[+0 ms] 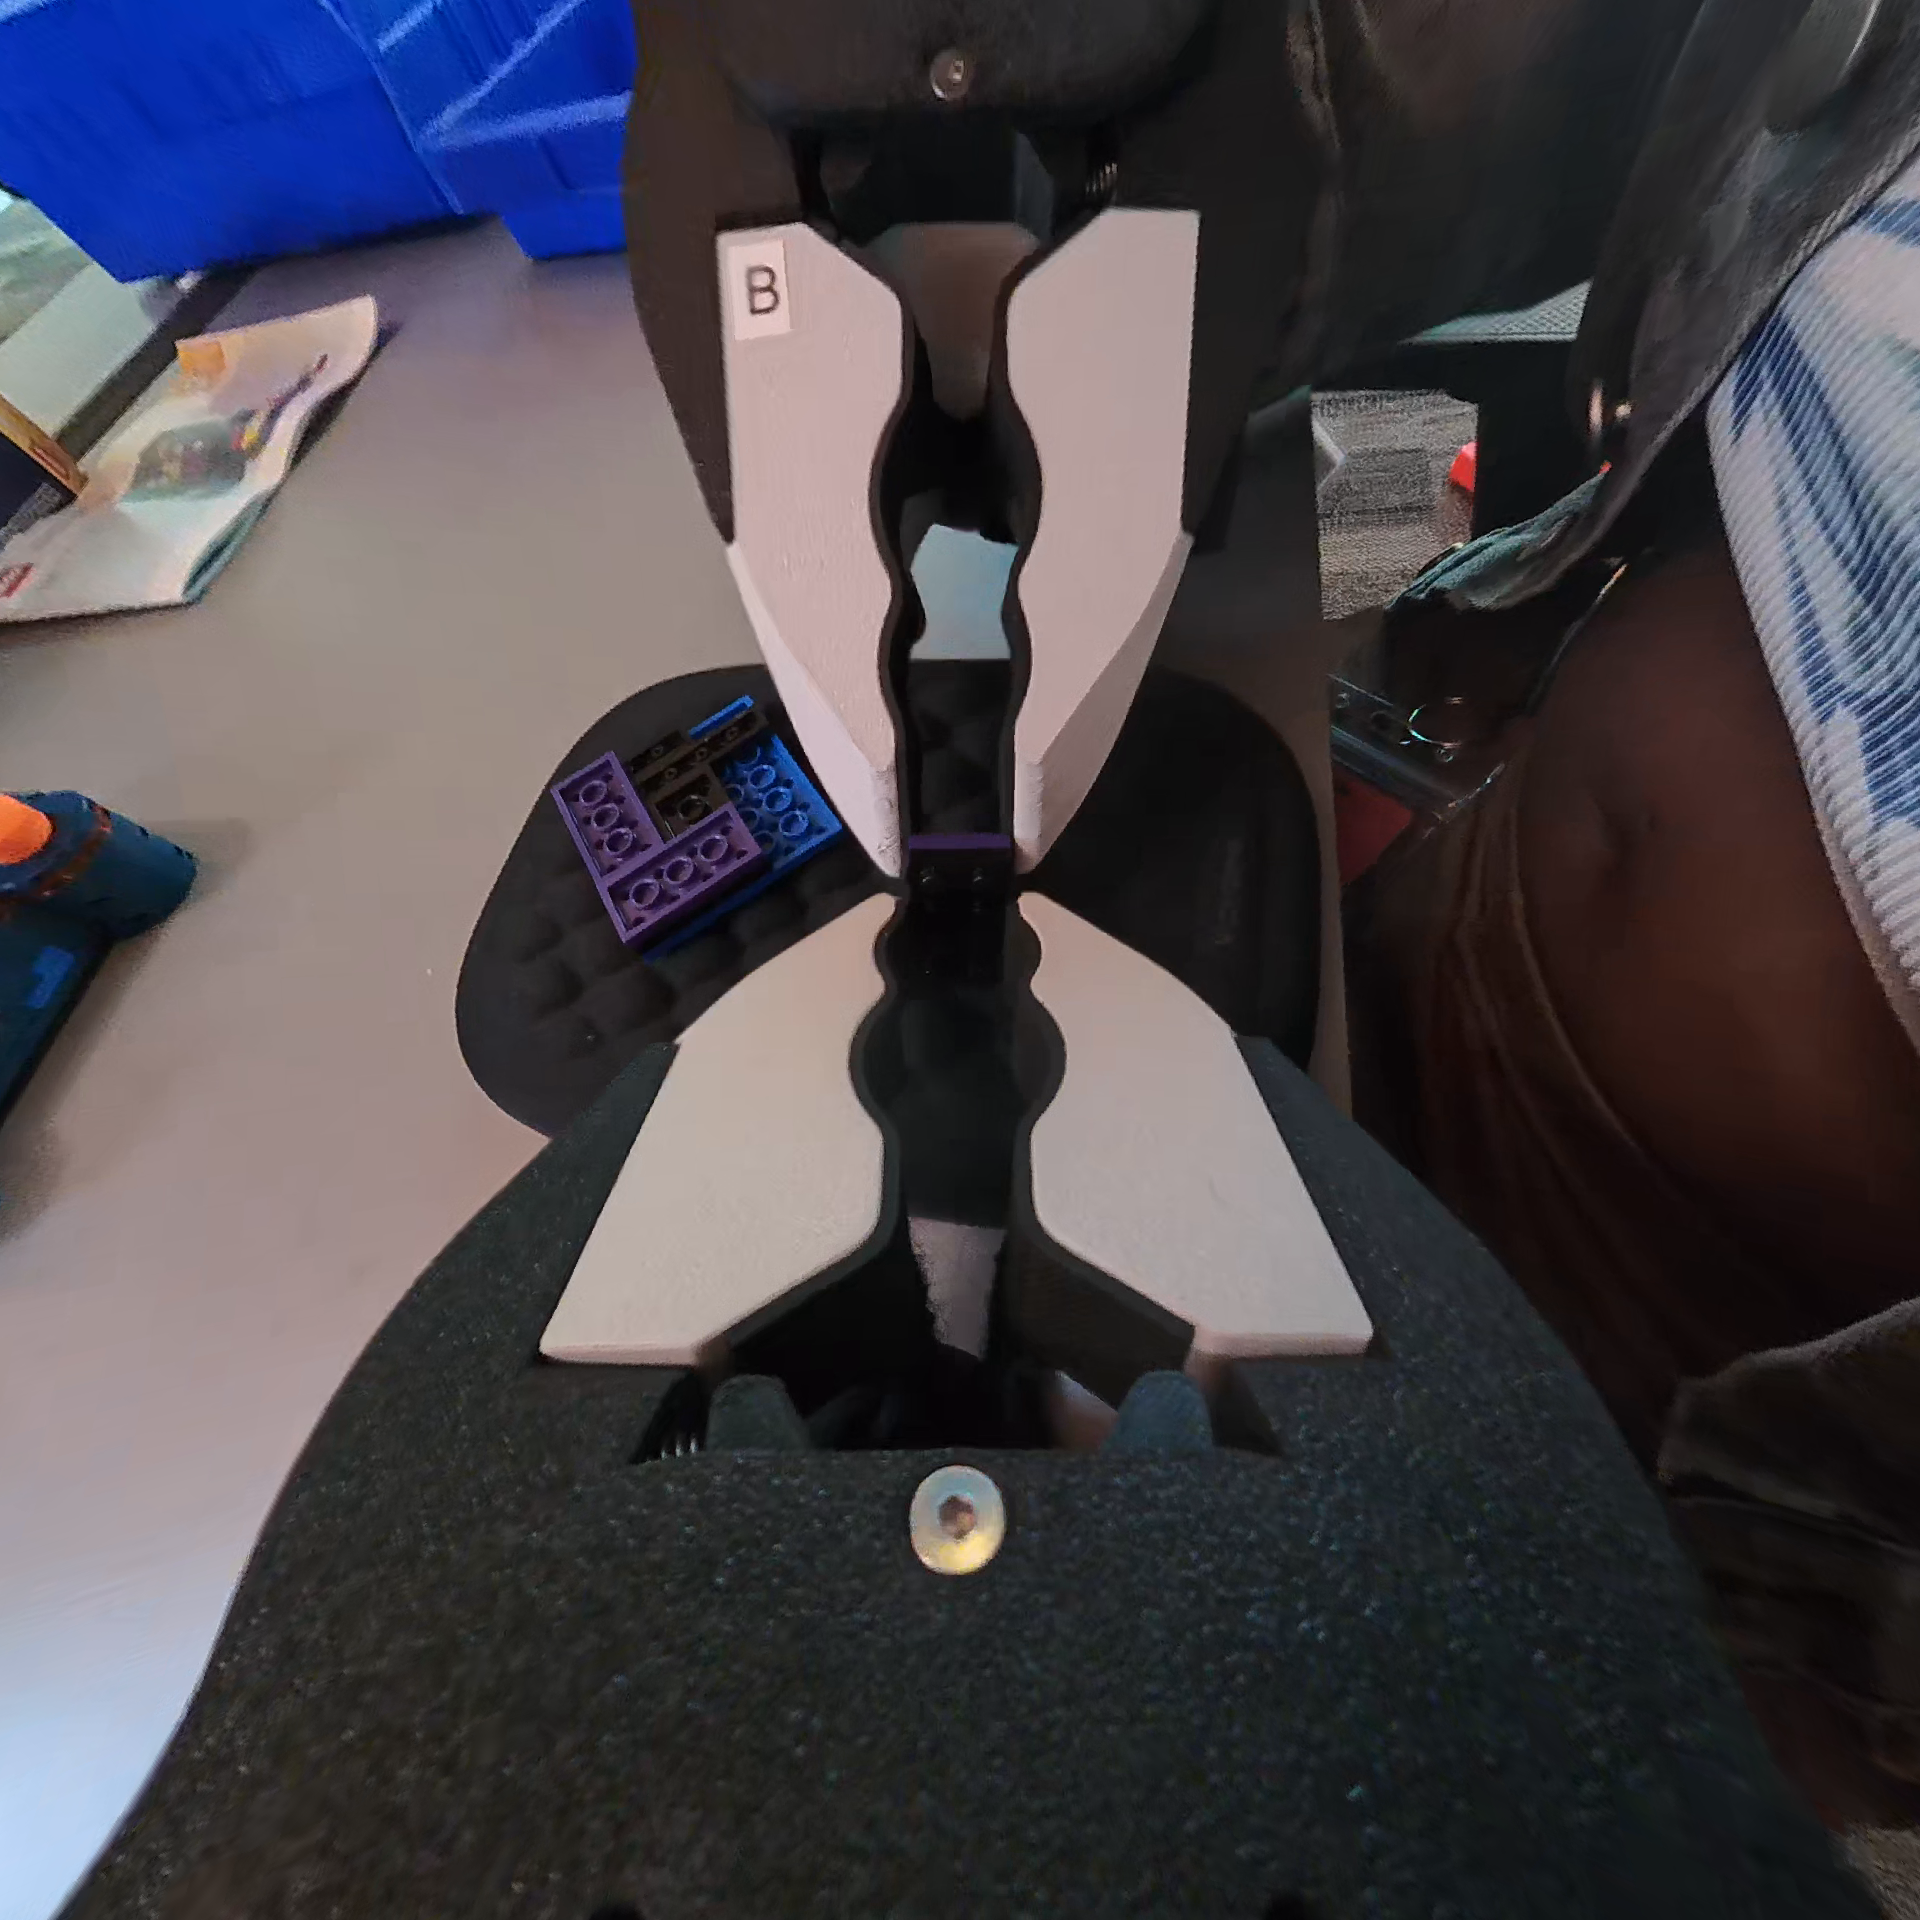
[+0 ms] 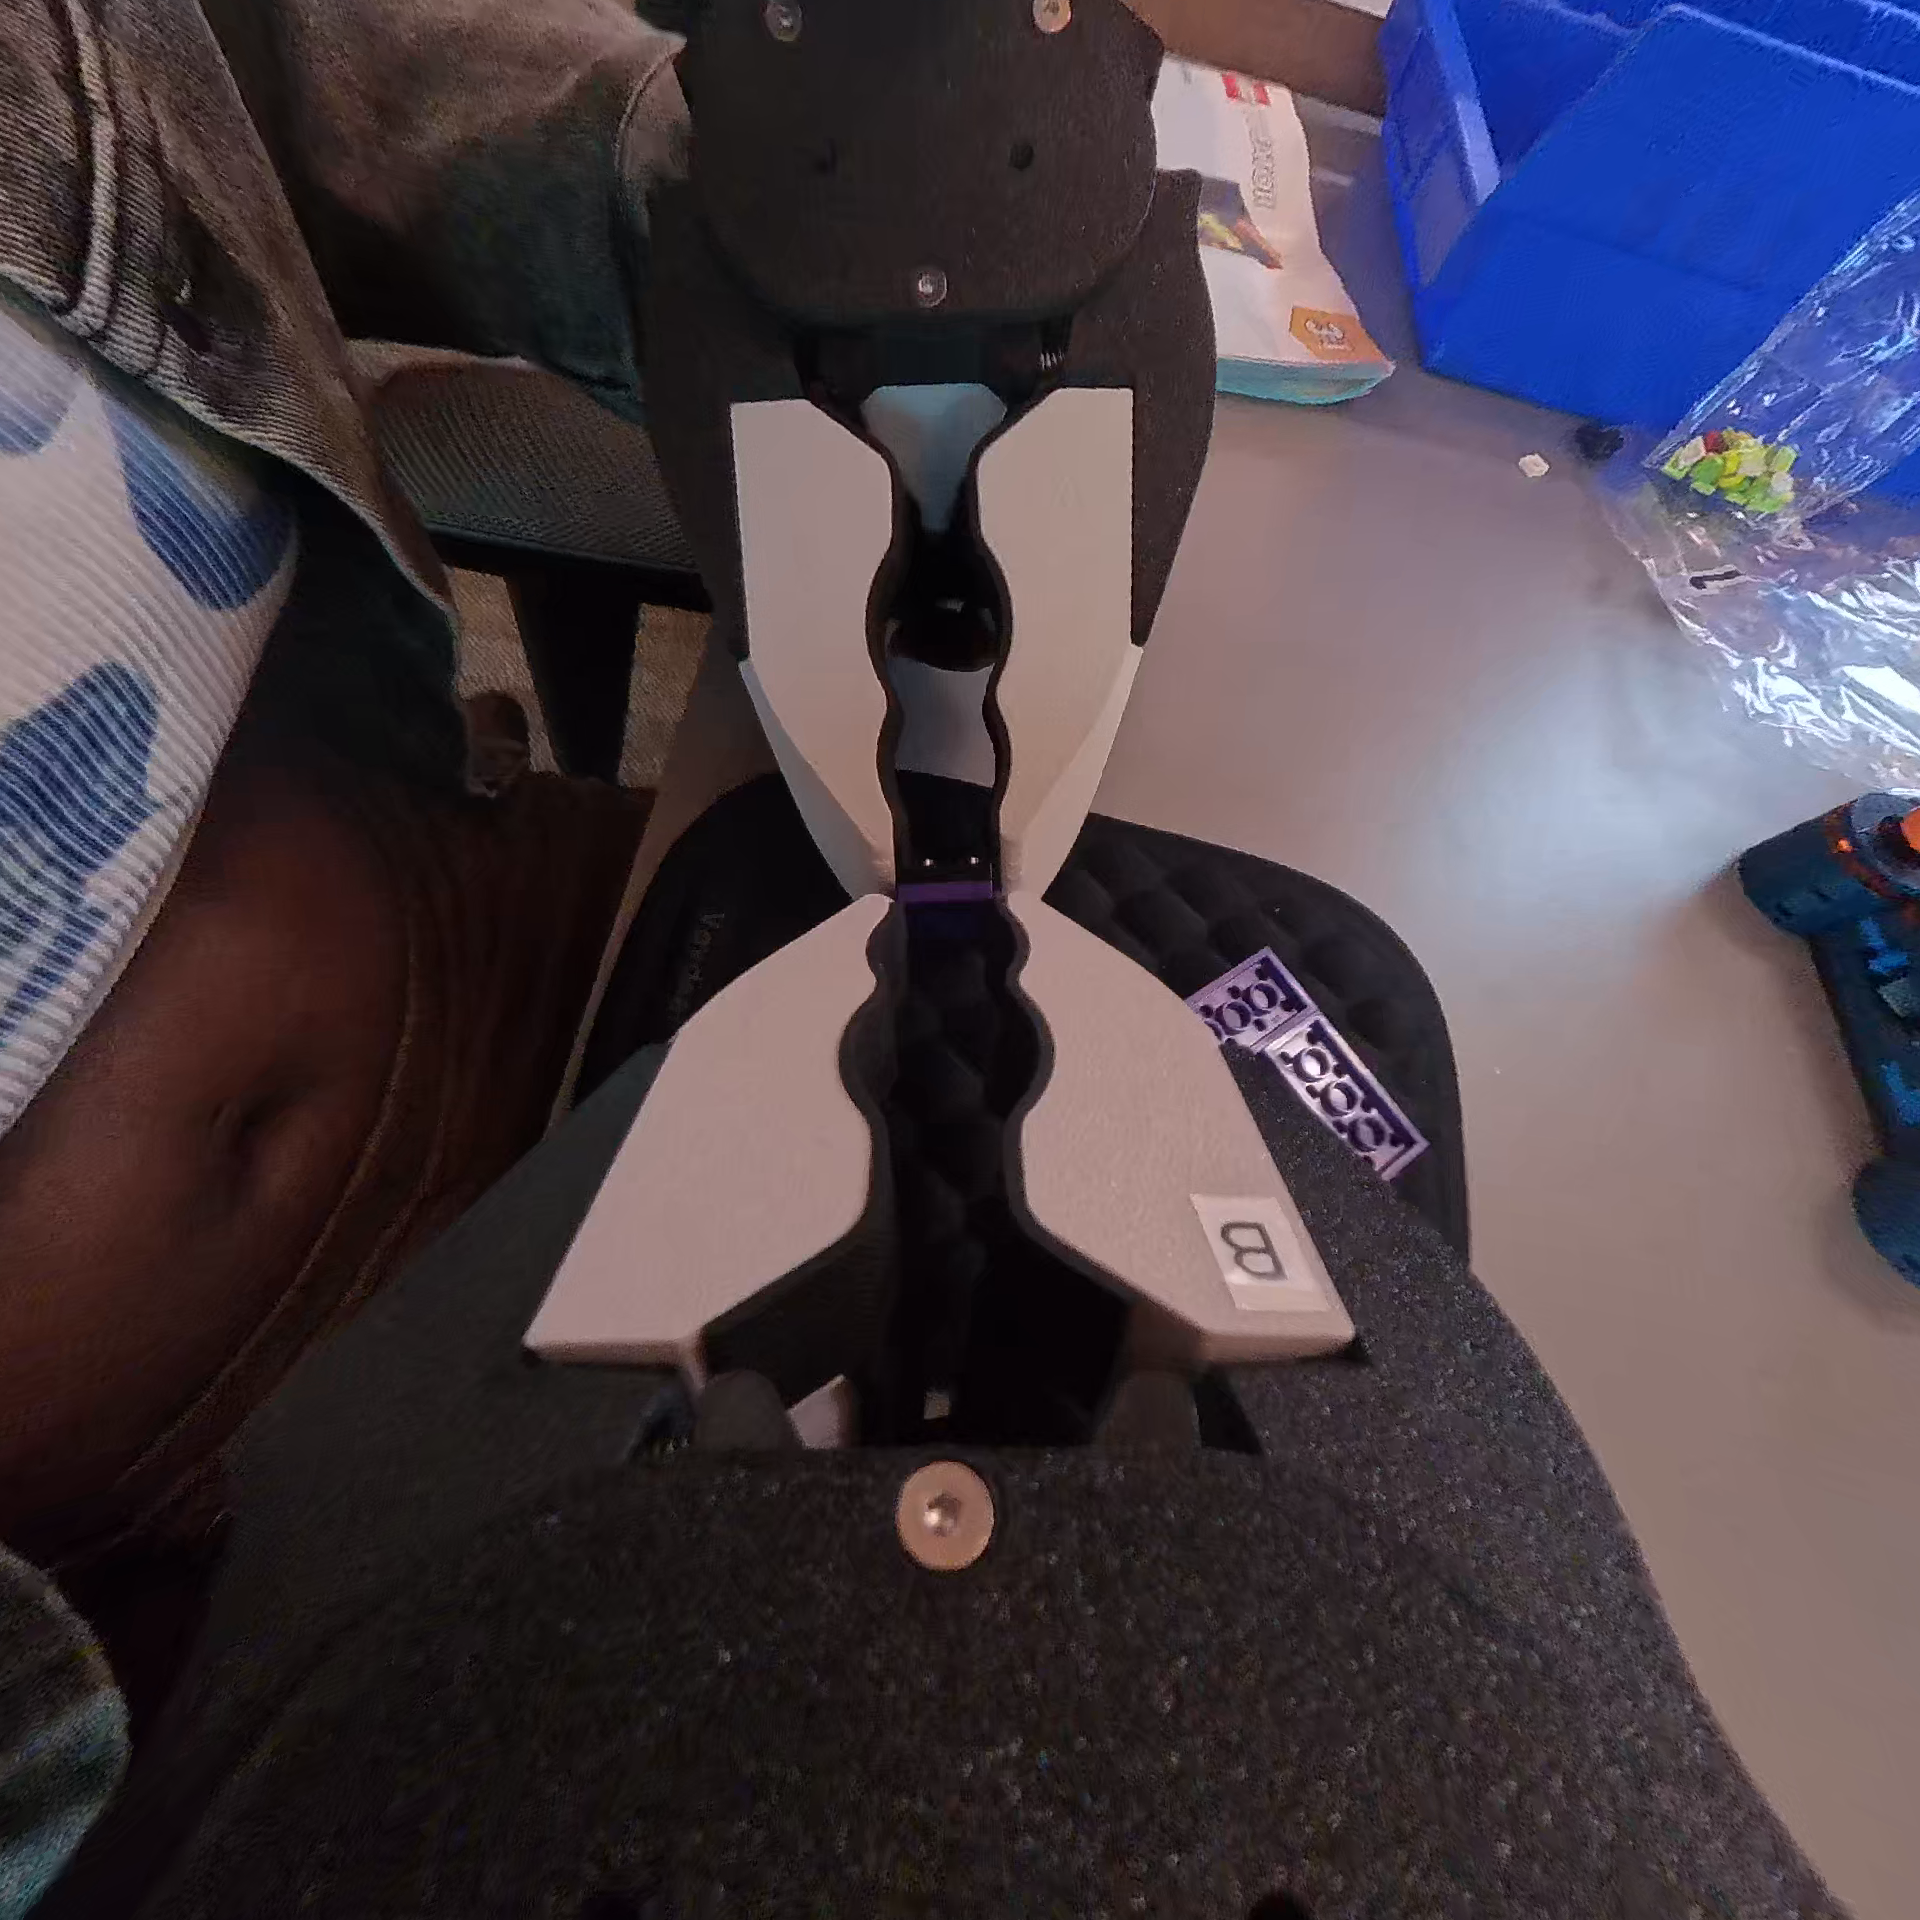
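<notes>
— What carries everything?

— A smooth grey table [image 1: 436, 644]; a black quilted pad [image 1: 551, 997] lies on it near the edge.

— And around the pad?

— Blue bins [image 2: 1662, 208] at the far side; a printed booklet [image 1: 197, 468] beside them; a crinkled clear bag [image 2: 1787, 582] (small green pieces inside); a dark blue toy [image 1: 73, 904] with orange trim nearby.

My left tool [image 1: 956, 914] has pale grey fingers [image 1: 748, 1174] with wavy black inner edges, set in a grainy black housing with one silver screw [image 1: 956, 1519]. My right tool [image 2: 943, 914] matches, its finger bearing a white sticker [image 2: 1257, 1252]. The person wears a white, blue-blotched ribbed top [image 2: 94, 644] under a dark faded jacket [image 2: 312, 208]
</notes>
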Tool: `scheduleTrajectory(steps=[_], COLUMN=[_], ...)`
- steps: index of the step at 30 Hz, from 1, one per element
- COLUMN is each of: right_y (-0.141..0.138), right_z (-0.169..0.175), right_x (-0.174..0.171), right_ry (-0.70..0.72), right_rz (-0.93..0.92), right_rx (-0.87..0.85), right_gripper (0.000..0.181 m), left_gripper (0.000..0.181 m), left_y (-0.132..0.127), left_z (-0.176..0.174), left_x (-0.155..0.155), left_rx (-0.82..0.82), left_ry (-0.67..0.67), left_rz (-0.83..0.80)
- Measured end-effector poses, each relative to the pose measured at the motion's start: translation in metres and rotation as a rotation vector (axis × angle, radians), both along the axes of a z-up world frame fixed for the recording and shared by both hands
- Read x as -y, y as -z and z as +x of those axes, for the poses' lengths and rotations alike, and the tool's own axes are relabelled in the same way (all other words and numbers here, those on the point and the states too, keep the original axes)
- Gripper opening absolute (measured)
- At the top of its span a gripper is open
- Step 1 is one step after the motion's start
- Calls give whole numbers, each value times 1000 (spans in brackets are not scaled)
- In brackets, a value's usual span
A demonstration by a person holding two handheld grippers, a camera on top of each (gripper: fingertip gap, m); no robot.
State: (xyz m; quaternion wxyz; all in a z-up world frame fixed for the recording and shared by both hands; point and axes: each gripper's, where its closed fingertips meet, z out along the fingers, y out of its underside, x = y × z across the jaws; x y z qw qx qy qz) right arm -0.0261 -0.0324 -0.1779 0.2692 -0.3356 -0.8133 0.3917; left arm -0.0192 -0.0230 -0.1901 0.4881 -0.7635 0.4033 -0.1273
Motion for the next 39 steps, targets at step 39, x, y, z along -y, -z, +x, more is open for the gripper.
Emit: scheduleTrajectory(steps=[39], right_y=[-3], right_z=[3], right_x=[2], right_ry=[5], right_rz=[-49], right_rx=[45], right_gripper=[15], left_gripper=[16], left_y=[-11], left_z=[0], left_x=[5], left_rx=[-22], left_ry=[-10], left_rz=[46])
